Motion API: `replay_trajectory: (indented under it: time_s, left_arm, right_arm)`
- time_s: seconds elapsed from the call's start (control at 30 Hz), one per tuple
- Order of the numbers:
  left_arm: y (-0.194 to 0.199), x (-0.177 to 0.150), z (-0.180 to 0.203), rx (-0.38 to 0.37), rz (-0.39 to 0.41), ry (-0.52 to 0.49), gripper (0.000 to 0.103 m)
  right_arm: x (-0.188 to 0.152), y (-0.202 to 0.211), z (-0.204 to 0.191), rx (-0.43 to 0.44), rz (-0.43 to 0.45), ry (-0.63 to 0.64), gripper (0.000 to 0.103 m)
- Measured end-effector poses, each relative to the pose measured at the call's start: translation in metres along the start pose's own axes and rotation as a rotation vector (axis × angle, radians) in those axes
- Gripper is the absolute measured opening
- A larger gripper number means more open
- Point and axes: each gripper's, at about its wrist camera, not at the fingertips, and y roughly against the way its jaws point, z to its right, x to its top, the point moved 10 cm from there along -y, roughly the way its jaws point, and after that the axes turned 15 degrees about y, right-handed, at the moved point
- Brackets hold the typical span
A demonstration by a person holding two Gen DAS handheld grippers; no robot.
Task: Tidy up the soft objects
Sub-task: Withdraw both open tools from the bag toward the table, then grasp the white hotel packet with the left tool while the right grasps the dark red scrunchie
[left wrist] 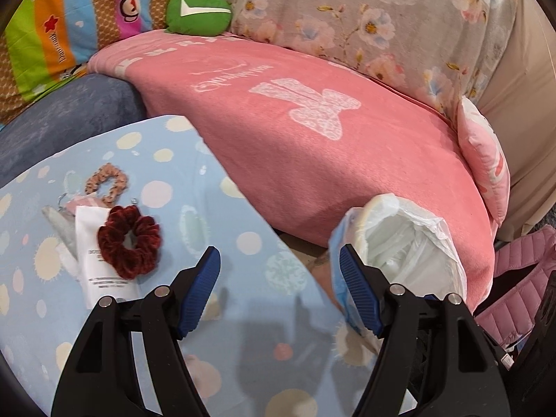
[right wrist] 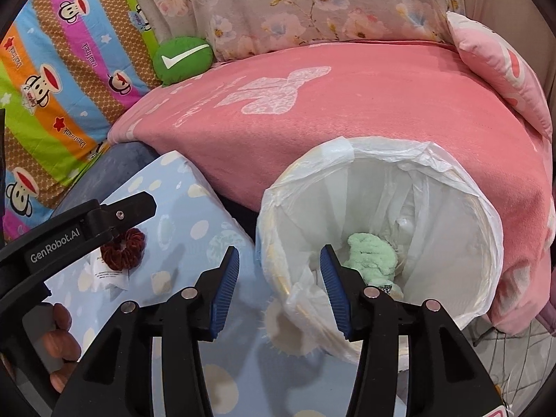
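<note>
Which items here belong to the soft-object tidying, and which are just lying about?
Job items:
- dark red scrunchie
- peach scrunchie
- green soft item, already in the bin
- lined bin
- left gripper and right gripper, both open and empty

Lying about:
- white paper packet
- green check-mark cushion
- pink blanket
- small pink pillow

surface: blue dotted pad (left wrist: 215,208) | on it: dark red scrunchie (left wrist: 129,245), peach scrunchie (left wrist: 105,183), white paper slip (left wrist: 100,271) | scrunchie overlaps slip
</note>
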Motion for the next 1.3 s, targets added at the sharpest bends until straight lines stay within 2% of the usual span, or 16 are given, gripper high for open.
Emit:
replay_trajectory:
  time_s: [0.23, 0.57, 0.87, 1.1, 1.17, 1.23, 1.3]
  left_arm:
    - [0.009, 0.013, -0.045, 0.049, 0.028, 0.058, 0.072]
    - [0.021, 0.028, -0.115, 0.11, 0.041, 0.15, 0.074]
    - [0.005, 0.013, -0.176, 0.146, -0.043, 0.279, 0.073]
    - [-0.015, 0.001, -0.182, 0.119, -0.113, 0.324, 0.051]
    - [-0.02, 0.0, -0.181, 0.112, -0.126, 0.322, 0.04]
    - [-0.023, -0.002, -0.18, 0.104, -0.147, 0.316, 0.018]
    - [-0.021, -0.002, -0.18, 0.088, -0.149, 0.329, 0.013]
  right_arm:
    - [0.005, -0.004, -0.038, 0.032, -0.005, 0.046, 0.048]
    - [0.013, -0.012, -0.093, 0.078, -0.013, 0.113, 0.048]
    - [0.008, -0.026, -0.132, 0.108, -0.039, 0.158, 0.048]
    - [0.006, -0.036, -0.149, 0.114, -0.057, 0.179, 0.048]
    - [0.005, -0.038, -0.151, 0.115, -0.061, 0.18, 0.048]
    - [0.005, -0.04, -0.154, 0.118, -0.065, 0.183, 0.048]
    - [0.005, -0.043, -0.157, 0.122, -0.07, 0.187, 0.048]
